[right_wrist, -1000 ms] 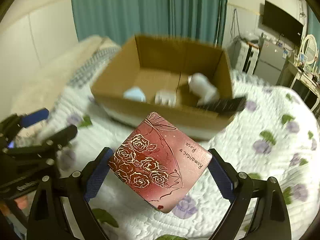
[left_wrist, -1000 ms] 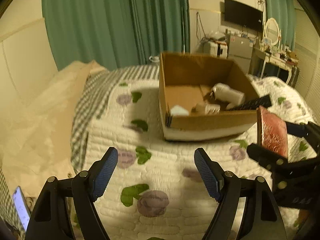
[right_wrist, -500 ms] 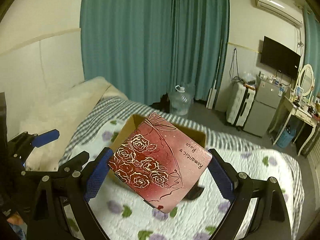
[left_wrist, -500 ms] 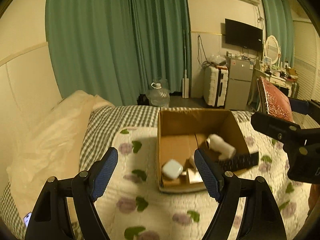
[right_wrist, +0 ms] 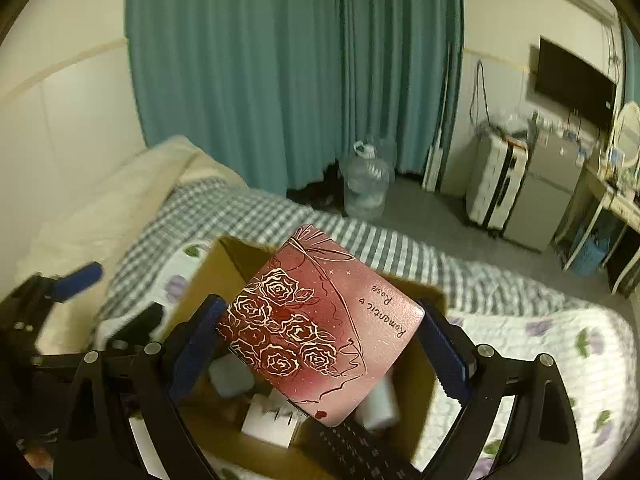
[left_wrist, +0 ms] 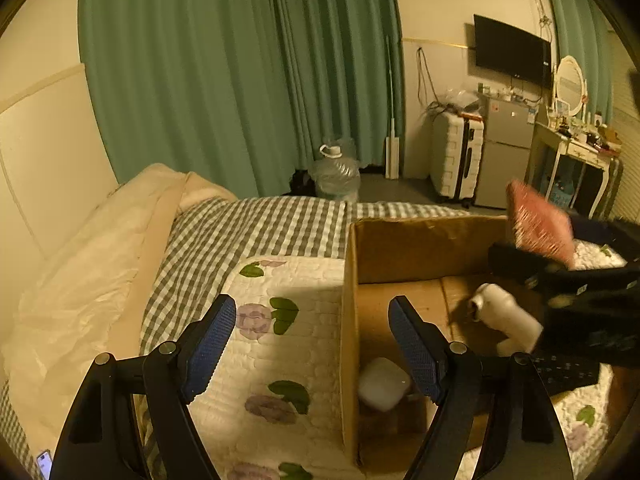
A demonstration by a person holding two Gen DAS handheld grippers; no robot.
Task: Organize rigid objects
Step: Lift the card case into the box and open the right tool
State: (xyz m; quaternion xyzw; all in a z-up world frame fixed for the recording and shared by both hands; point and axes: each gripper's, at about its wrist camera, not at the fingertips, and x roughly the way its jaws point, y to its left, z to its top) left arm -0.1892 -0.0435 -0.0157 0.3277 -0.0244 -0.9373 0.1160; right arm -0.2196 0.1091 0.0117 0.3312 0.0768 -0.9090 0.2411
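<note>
My right gripper (right_wrist: 320, 344) is shut on a red tin with gold roses (right_wrist: 316, 320) and holds it tilted above the open cardboard box (right_wrist: 208, 272). The tin also shows in the left wrist view (left_wrist: 538, 226), over the box's (left_wrist: 420, 244) far right side. The box holds a white bottle (left_wrist: 508, 318), a small white case (left_wrist: 384, 382), a white adapter (right_wrist: 272, 420) and a black remote (right_wrist: 356, 448). My left gripper (left_wrist: 312, 344) is open and empty, straddling the box's left wall.
The box sits on a floral quilt (left_wrist: 276, 360) on a bed with a checked sheet (left_wrist: 256, 224) and cream duvet (left_wrist: 80, 280). Beyond are green curtains (left_wrist: 240, 80), a water jug (left_wrist: 336, 172), suitcase (left_wrist: 456, 160), fridge and desk. A phone (left_wrist: 44, 462) lies bottom left.
Both grippers rose, then closed in on the box. The right gripper carried the red tin from in front of the box to above its inside.
</note>
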